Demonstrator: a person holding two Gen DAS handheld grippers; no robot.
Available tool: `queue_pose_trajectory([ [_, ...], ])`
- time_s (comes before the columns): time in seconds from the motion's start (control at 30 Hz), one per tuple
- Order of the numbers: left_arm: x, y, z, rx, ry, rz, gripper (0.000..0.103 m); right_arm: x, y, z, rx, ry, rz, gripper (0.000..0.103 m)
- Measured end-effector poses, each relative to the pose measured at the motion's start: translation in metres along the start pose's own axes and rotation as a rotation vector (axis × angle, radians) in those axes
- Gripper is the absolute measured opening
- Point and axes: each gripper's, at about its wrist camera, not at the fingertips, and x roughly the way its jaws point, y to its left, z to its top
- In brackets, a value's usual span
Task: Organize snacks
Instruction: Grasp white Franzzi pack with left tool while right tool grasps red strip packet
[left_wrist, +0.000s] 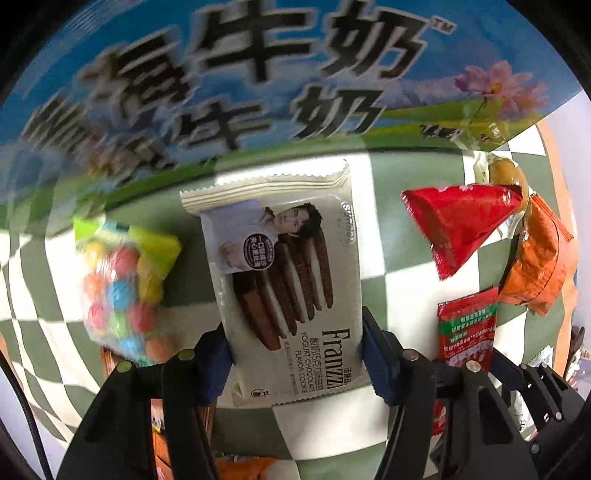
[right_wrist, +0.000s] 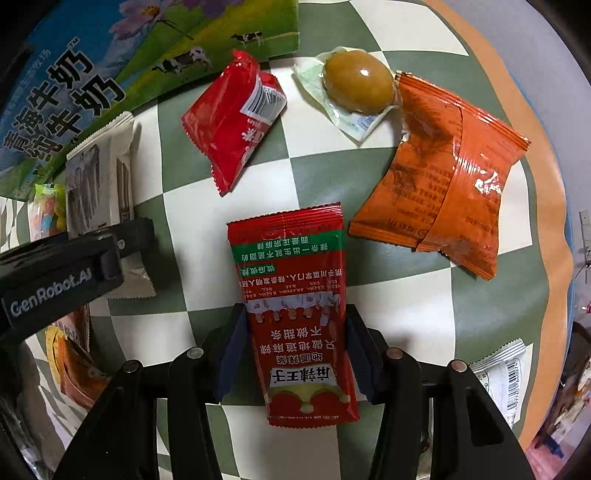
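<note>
Each tool closes its pads on one packet, probably to sort both at once: the left tool (left_wrist: 295, 362) grips the cookie pack (left_wrist: 284, 277), the right tool (right_wrist: 295, 354) the red spicy strip (right_wrist: 295, 314). Beyond, the worktop (right_wrist: 369, 177) has open squares; the milk carton (left_wrist: 221, 74) borders its far side.

1. Milk cartons (right_wrist: 74, 85) – one, blue and green.
2. Cookie packs (left_wrist: 288, 280) – one, pale Franzzi wrapper.
3. Candy bags (left_wrist: 118, 288) – one, coloured balls inside.
4. Red packets – two: the spicy strip packet (right_wrist: 295, 302) and the small red pouch (right_wrist: 232, 118).
5. Orange packets (right_wrist: 443, 192) – one (a second orange wrapper shows at the lower left edge, partly hidden).
6. Sealed eggs (right_wrist: 358, 81) – one.
7. Grippers – two: left gripper (left_wrist: 295, 362), right gripper (right_wrist: 295, 354).
</note>
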Motion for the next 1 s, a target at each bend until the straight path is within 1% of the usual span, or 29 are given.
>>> queue_pose_trajectory([
  [0.07, 0.001, 0.009, -0.014, -0.022, 0.011, -0.004, 0.058, 0.008, 0.018, -0.007, -0.012, 0.017, 0.004, 0.054],
  [0.2, 0.003, 0.021, -0.054, -0.031, 0.043, -0.010, 0.057, 0.015, 0.020, -0.014, -0.054, 0.059, 0.009, 0.054],
  [0.33, 0.009, 0.036, -0.095, -0.076, 0.107, -0.041, 0.057, 0.017, 0.020, -0.028, -0.081, 0.097, 0.016, 0.054],
  [0.43, 0.014, 0.042, -0.111, -0.103, 0.134, -0.070, 0.057, 0.018, 0.017, -0.038, -0.092, 0.123, 0.024, 0.054],
  [0.53, 0.025, 0.046, -0.115, -0.111, 0.164, -0.102, 0.059, 0.020, 0.014, -0.038, -0.082, 0.148, 0.049, 0.057],
  [0.6, 0.032, 0.049, -0.110, -0.111, 0.178, -0.105, 0.061, 0.023, 0.010, -0.032, -0.060, 0.164, 0.096, 0.069],
  [0.67, 0.035, 0.056, -0.103, -0.129, 0.184, -0.114, 0.061, 0.028, 0.003, -0.023, -0.029, 0.177, 0.128, 0.070],
  [0.73, 0.029, 0.067, -0.089, -0.151, 0.191, -0.126, 0.061, 0.030, 0.001, -0.015, -0.004, 0.185, 0.129, 0.070],
  [0.77, 0.028, 0.068, -0.089, -0.156, 0.193, -0.130, 0.061, 0.030, -0.001, -0.013, 0.012, 0.184, 0.140, 0.070],
  [0.83, 0.025, 0.073, -0.084, -0.158, 0.198, -0.135, 0.061, 0.032, -0.006, -0.009, 0.040, 0.185, 0.190, 0.069],
  [0.93, 0.024, 0.079, -0.081, -0.148, 0.206, -0.130, 0.061, 0.032, -0.013, -0.006, 0.042, 0.177, 0.197, 0.069],
  [1.0, 0.028, 0.068, -0.076, -0.142, 0.207, -0.116, 0.061, 0.031, -0.010, -0.006, 0.020, 0.174, 0.171, 0.069],
])
